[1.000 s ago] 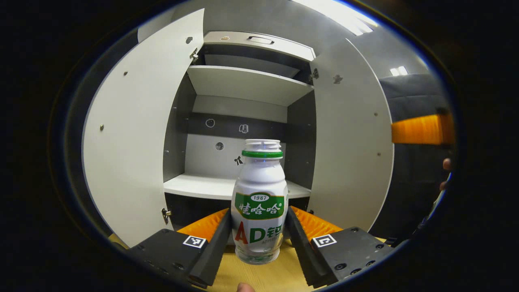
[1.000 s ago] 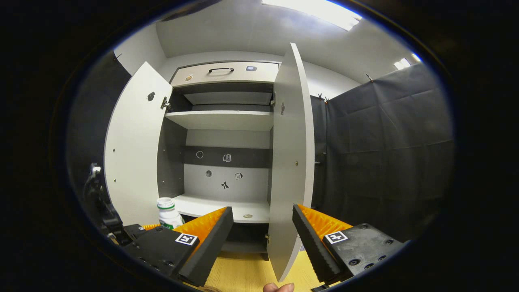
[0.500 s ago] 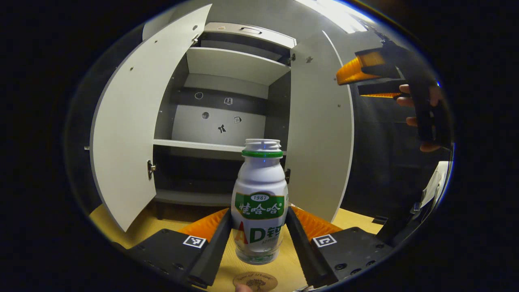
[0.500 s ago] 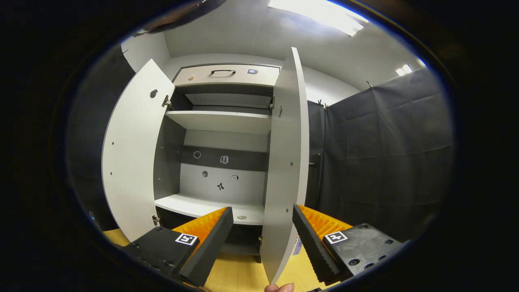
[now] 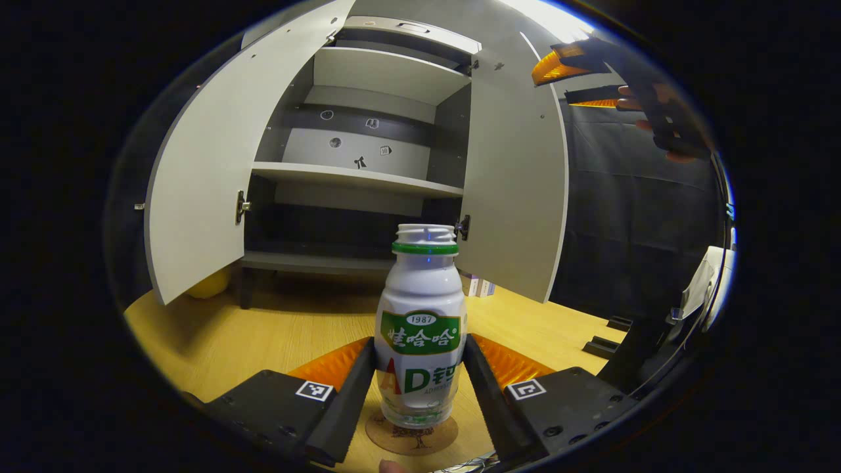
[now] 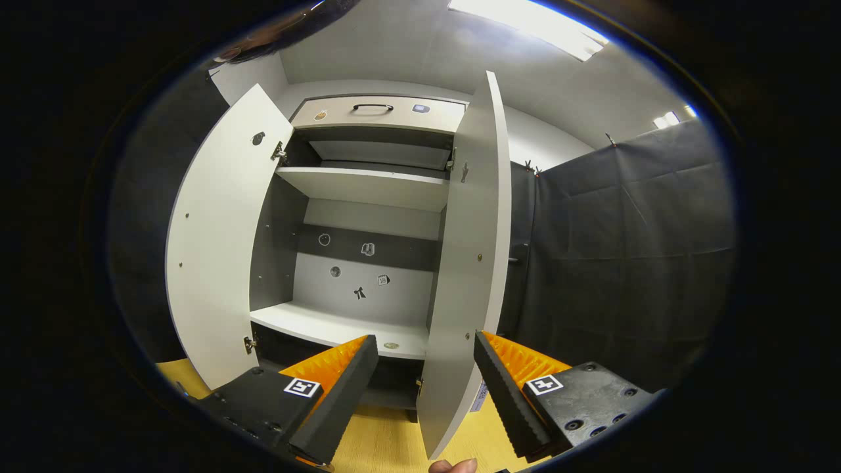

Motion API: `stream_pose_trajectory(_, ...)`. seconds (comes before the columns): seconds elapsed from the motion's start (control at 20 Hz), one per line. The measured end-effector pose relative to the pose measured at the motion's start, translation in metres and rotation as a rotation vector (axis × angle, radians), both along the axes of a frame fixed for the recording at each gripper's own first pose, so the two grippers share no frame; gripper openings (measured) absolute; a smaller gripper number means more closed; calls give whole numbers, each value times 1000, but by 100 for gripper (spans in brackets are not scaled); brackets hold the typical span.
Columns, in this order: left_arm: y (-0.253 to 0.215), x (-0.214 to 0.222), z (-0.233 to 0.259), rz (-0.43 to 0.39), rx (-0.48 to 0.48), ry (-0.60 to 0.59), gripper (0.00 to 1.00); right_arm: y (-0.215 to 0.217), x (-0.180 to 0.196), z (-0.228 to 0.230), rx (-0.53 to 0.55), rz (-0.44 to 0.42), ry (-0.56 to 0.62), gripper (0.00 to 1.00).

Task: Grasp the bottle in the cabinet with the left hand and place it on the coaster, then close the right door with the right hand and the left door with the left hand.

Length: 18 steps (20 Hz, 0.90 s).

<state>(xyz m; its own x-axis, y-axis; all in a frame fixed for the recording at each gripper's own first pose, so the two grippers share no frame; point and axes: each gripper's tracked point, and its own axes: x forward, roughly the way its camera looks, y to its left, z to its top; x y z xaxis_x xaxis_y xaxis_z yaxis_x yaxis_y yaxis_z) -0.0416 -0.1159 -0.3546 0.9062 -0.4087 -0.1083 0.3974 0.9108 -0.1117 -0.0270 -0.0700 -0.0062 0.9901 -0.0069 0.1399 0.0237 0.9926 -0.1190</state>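
Left gripper clamped the bottle over the coaster; right gripper gaped empty by the right door

A staged test booth: a white two-door wooden cabinet ahead of the tongs, black cloth wall beside it, pale wooden tabletop beneath.

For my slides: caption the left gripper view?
Left gripper holds white green-labelled bottle over round cork coaster; cabinet doors open.
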Motion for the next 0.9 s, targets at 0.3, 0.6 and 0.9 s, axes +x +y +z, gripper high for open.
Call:
stream_pose_trajectory(0.3, -1, -6, -20, -16, 3, 16, 82, -5, 4, -8, 1, -6, 25, 98)
stream_pose_trajectory(0.6, 0, -11, -25, -19, 6, 48, 94, -10, 3, -12, 19, -11, 50, 98)
stream_pose_trajectory(0.9, 8, -24, -20, -29, 37, 64, 95, -12, 5, -6, 39, -13, 41, 98)
